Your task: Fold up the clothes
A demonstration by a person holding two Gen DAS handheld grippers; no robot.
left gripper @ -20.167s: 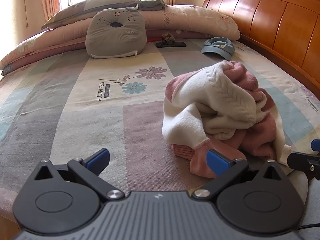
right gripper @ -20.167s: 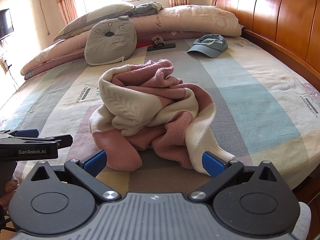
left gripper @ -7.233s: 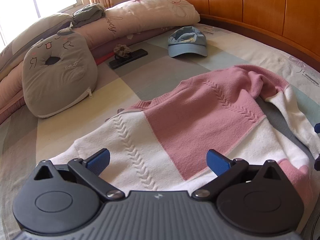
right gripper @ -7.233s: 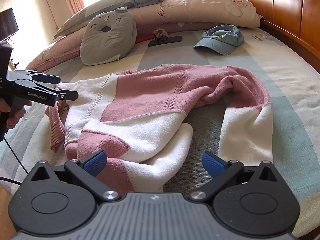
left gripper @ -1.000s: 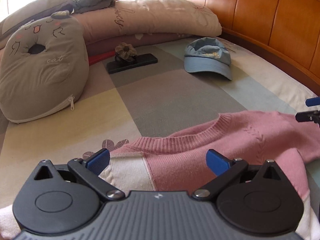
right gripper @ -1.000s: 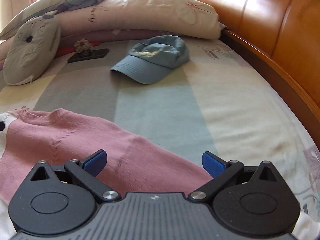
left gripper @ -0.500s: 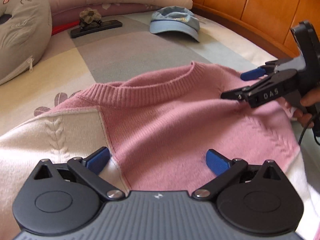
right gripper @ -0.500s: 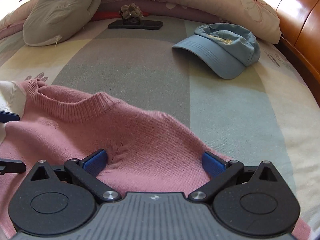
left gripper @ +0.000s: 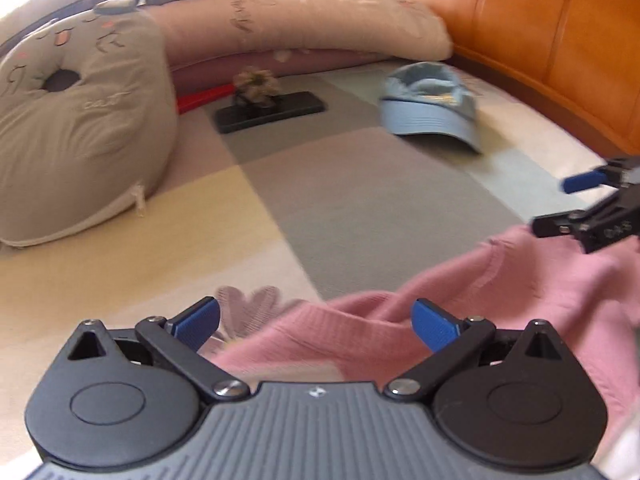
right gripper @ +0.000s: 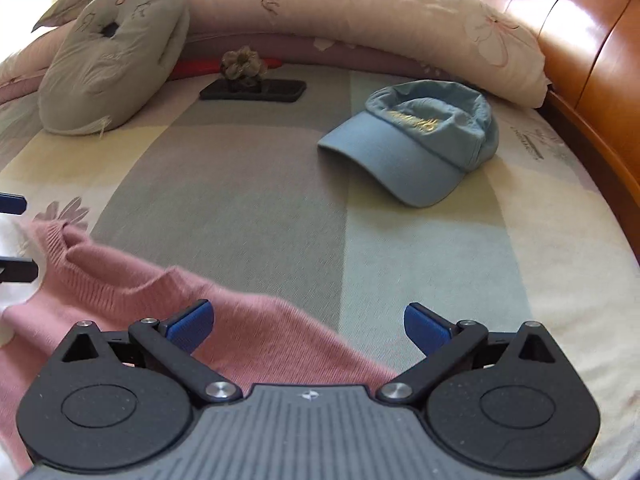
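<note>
The pink and white knitted sweater [left gripper: 500, 280] lies flat on the patchwork bedsheet [left gripper: 380, 208], its ribbed pink collar towards the pillows. My left gripper [left gripper: 315, 322] is open and low over the collar's left end, with knit between its blue pads. In the right wrist view my right gripper [right gripper: 307, 327] is open over the sweater's [right gripper: 120, 292] pink shoulder edge. Each gripper shows in the other's view: the right gripper [left gripper: 554, 205] at the right edge, the left gripper [right gripper: 14, 238] at the left edge. Neither is closed on fabric.
A blue cap [right gripper: 416, 140] lies beyond the sweater, to the right. Behind are a black phone [right gripper: 254, 90] bearing a fabric flower, a grey cat cushion [right gripper: 108, 64], long pillows [right gripper: 360, 20] and a wooden headboard [right gripper: 592, 52] on the right.
Both grippers moved forward towards the pillows and now sit at the collar and shoulder edge. Less sweater shows ahead of them, and the left view is blurred by motion. Both stay open.
</note>
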